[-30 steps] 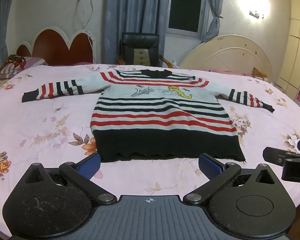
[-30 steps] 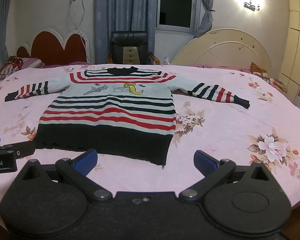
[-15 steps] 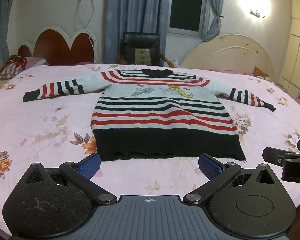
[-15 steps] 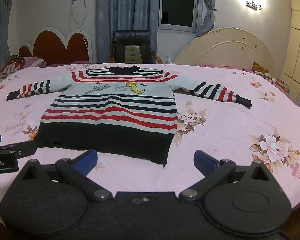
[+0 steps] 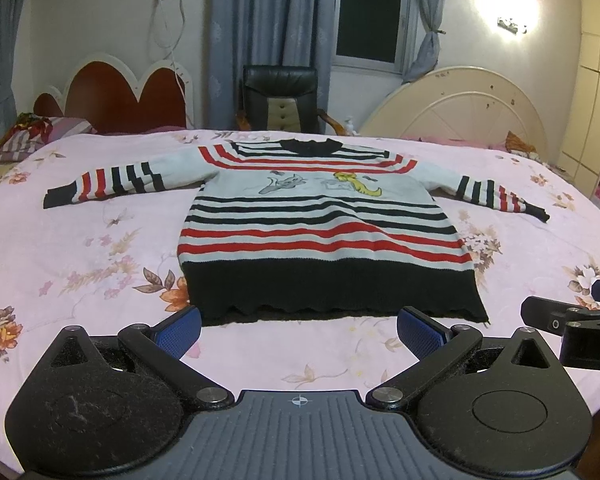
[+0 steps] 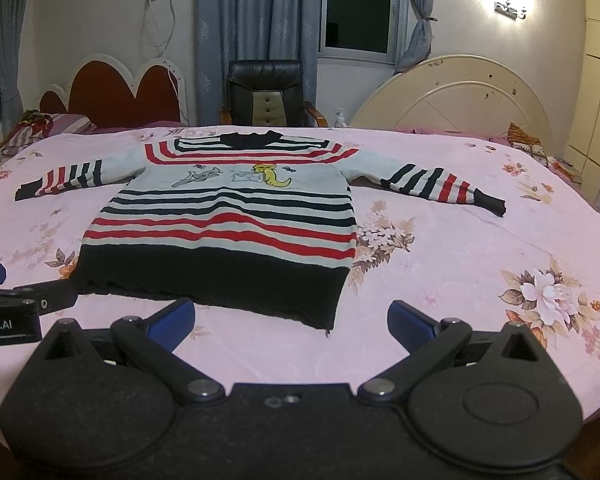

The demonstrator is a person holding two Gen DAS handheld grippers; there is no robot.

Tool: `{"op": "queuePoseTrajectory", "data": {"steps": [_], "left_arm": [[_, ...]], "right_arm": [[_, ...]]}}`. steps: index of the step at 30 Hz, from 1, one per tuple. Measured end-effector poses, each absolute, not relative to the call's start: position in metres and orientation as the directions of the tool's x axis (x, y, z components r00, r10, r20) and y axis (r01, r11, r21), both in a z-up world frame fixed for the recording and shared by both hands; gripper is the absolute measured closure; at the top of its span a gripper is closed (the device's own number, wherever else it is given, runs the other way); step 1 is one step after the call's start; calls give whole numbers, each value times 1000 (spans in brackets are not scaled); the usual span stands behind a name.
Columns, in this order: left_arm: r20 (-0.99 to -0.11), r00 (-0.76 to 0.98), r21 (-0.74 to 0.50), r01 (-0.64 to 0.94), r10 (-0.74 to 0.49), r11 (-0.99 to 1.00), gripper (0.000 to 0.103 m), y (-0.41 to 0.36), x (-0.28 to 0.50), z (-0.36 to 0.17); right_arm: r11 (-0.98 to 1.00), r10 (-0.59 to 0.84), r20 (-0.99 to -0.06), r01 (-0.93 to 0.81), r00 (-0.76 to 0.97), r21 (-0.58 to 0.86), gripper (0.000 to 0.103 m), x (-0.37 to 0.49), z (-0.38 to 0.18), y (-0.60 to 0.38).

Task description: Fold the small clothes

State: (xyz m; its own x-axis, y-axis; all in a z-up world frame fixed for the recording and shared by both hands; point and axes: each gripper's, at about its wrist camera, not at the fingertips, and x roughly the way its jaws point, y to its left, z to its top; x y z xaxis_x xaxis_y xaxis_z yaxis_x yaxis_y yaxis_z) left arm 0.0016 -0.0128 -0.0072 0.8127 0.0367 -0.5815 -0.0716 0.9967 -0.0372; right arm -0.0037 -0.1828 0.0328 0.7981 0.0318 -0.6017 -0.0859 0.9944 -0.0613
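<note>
a bed (image 5: 60,248) with a pink floral sheet fills the middle of both frames, and behind it in the upper part stand a red heart-shaped headboard (image 5: 116,100), a black chair (image 5: 280,98) and grey curtains (image 5: 268,36). a striped sweater (image 5: 320,232) lies flat and face up at the centre of the bed, sleeves spread to either side, its black hem nearest the cameras. at the bottom of each frame the left gripper (image 5: 298,330) and right gripper (image 6: 290,320) hover just short of the hem, their blue-padded fingers (image 5: 178,328) spread wide apart and holding nothing.
</note>
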Motion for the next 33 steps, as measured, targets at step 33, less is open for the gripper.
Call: {"op": "queuePoseTrajectory", "data": {"steps": [33], "left_arm": [[-560, 826, -24, -85, 57, 996, 0, -14, 62, -13]], "right_arm": [[995, -20, -614, -41, 789, -85, 1, 35, 26, -205]]}}
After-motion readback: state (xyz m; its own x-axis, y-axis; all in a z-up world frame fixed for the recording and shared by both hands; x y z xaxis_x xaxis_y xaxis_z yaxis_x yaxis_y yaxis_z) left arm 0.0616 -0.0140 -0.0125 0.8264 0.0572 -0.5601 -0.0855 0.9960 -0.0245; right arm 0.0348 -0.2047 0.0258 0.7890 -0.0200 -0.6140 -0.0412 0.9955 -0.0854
